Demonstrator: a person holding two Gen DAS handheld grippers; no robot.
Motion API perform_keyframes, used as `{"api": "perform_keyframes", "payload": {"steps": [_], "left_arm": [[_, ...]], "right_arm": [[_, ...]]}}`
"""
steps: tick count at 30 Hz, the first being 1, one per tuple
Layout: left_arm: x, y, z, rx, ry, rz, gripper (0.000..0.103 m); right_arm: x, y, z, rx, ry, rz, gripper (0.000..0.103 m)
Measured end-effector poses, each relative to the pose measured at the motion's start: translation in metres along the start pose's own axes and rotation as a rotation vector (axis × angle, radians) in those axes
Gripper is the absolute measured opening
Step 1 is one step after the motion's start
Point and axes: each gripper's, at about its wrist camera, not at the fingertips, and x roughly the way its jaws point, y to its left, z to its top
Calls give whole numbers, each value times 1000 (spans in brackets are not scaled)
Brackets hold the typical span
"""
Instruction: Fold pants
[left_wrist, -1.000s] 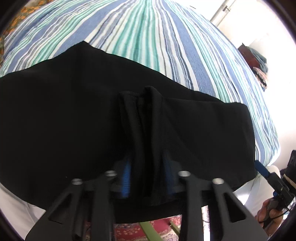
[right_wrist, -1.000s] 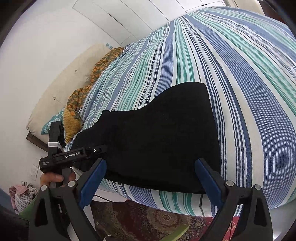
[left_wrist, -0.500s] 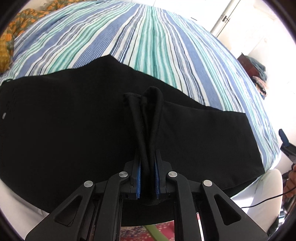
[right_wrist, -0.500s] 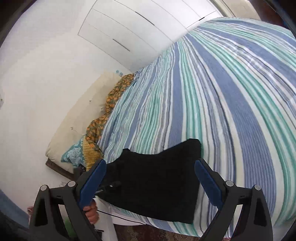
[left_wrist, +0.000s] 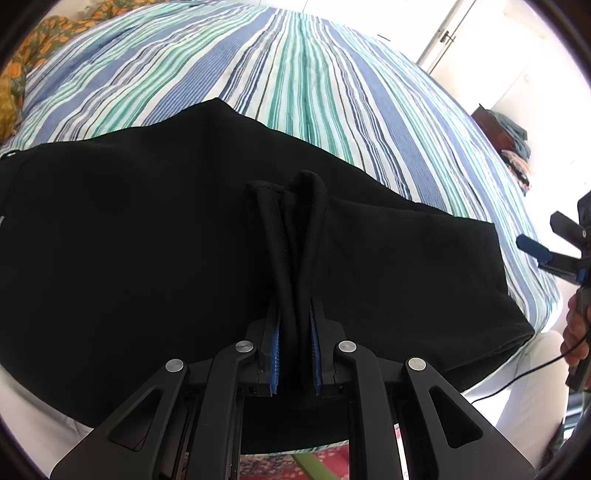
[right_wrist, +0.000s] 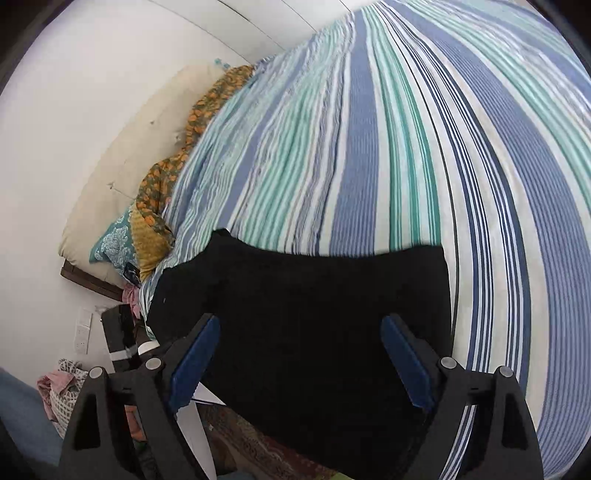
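Note:
Black pants (left_wrist: 147, 229) lie spread across the near edge of a striped bed (left_wrist: 295, 74). My left gripper (left_wrist: 295, 328) is shut on a bunched ridge of the pants' near edge, which stands up between the blue pads. My right gripper (right_wrist: 299, 354) is open and empty, its blue pads (right_wrist: 195, 354) wide apart above the pants (right_wrist: 314, 314) near the bed's edge. It also shows at the far right of the left wrist view (left_wrist: 554, 243), off the bed's corner.
The bed sheet (right_wrist: 406, 129) is striped blue, green and white. Orange patterned cloth (right_wrist: 162, 177) and a cream pillow (right_wrist: 118, 177) lie at the bed's far left. A patterned rug (left_wrist: 273, 465) covers the floor below. Folded clothes (left_wrist: 513, 140) sit at the far right.
My left gripper closed on the pants' bunched edge. My right gripper swung up away from the pants, then came back down over them, staying open.

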Motion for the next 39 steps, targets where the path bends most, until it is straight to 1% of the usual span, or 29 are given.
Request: {"api": "perform_keyframes", "payload": {"steps": [1,3,4,6,8,10,13,16,17,18,20,21,22,23,24,25,26,27,28,29,30,31,33,34,36,39], "left_arm": [[-1,1,0,-1,-1,-2,12],[-1,3,0,-7,-2,-8,12],[-1,3,0,-9,-3,-14,13],[-1,2,-1,-8,-5,-13,13],[-1,1,-2,1,-6,-5,13],[0,0,-1,3,-4,-3,13],[2,0,0,-4,2,-6,13],[2,1,1,-6,3,-7,13],[2,0,1,-5,3,-6,13],[3,0,1,-5,3,-6,13],[4,-1,1,-4,7,-11,14],[4,-1,0,0,4,-7,14],[4,-1,0,5,3,-5,14],[4,-2,0,6,2,-5,14],[4,-1,1,4,1,-8,15],[4,-1,1,-1,-1,-14,18],[3,0,1,-10,-7,-21,20],[1,2,2,-25,-14,-32,29],[-2,4,3,-42,-22,-50,42],[-6,5,3,-55,-36,-69,49],[-11,7,4,-69,-60,-84,61],[-17,8,4,-80,-88,-77,72],[-26,13,5,-97,-136,-59,77],[-29,16,6,-113,-150,-63,77],[-31,25,7,-154,-158,-63,77],[-30,36,9,-201,-156,-37,77]], "right_arm": [[2,5,9,-11,-4,-8,89],[15,-4,16,19,19,-28,91],[29,-15,15,51,54,-44,91],[61,-39,7,115,163,-92,91],[61,-34,4,62,136,-113,91],[45,-17,3,23,94,-131,91],[12,13,-6,-52,18,-73,91],[-17,35,-33,-138,-49,-37,91],[-19,36,-44,-147,-56,-31,92],[-16,33,-56,-144,-45,-41,93],[8,12,-75,-86,58,-93,93],[20,-1,-84,-41,96,-102,93],[22,-8,-90,-27,67,-85,93],[18,-7,-91,-39,25,-75,93],[16,-4,-90,-46,18,-77,93],[12,-1,-87,-44,8,-78,93],[6,2,-84,-36,-27,-68,93],[-3,3,-83,-29,-75,-59,93],[-12,4,-83,-30,-118,-57,93],[-19,6,-82,-36,-156,-71,93],[-27,5,-82,-41,-190,-91,93],[-33,4,-83,-43,-216,-111,93],[-42,0,-84,-31,-251,-162,93],[-44,-4,-85,-16,-263,-180,93],[-48,-15,-84,31,-271,-188,94],[-50,-24,-83,77,-278,-210,94]]}}
